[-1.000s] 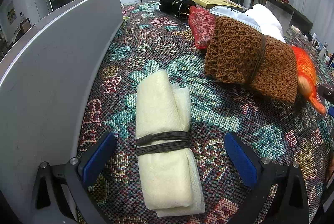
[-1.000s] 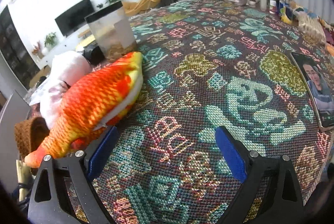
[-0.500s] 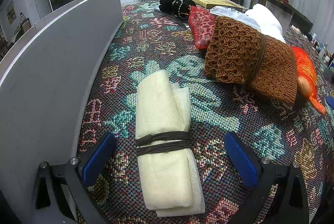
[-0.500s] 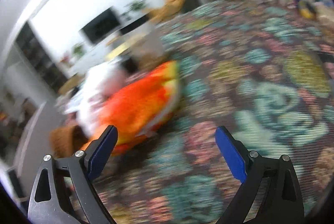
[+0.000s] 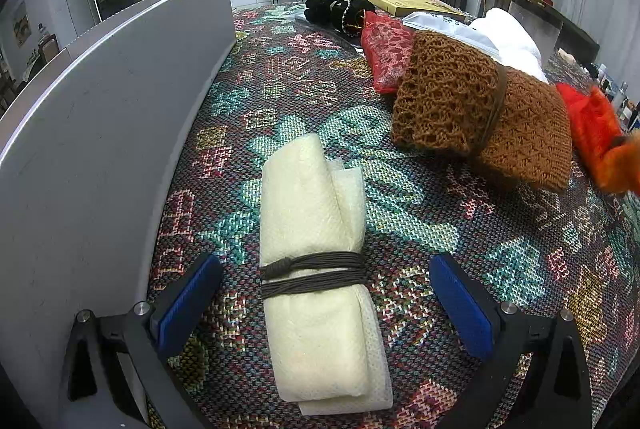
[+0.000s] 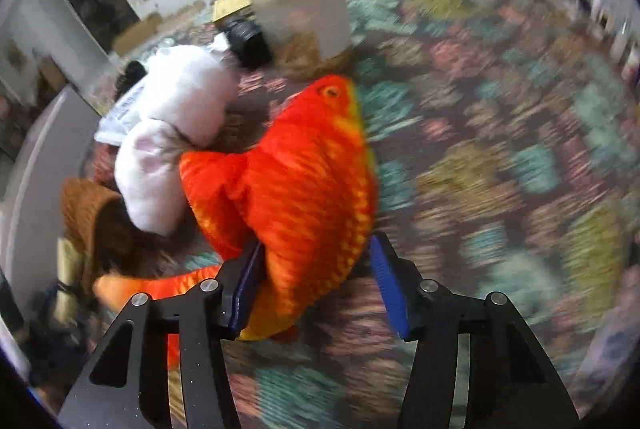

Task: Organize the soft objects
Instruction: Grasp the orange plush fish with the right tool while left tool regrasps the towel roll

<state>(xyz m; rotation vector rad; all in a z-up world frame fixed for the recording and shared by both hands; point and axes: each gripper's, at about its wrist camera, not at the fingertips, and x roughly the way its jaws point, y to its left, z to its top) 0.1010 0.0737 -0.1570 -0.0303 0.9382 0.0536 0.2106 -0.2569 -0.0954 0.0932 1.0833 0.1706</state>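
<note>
My right gripper (image 6: 316,287) tilts steeply down, jaws closing around the toy fish (image 6: 304,189). My left gripper (image 5: 324,305) stands wide open, straddling the near cloth roll (image 5: 316,269).

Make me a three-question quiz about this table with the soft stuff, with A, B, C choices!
1. Where is the cream roll?
A. Between the left gripper's open jaws
B. On the brown knit bundle
C. Inside a box

2. What colour is the fish toy?
A. Blue
B. Orange-red
C. Green

3. What is the right gripper doing?
A. Closing its jaws around the fish toy
B. Holding a cup
C. Resting on the white plush

Answers: 1 A, the roll lies between the blue pads untouched. 2 B, orange-red scales show. 3 A, the fish's body sits between the narrowing jaws.
</note>
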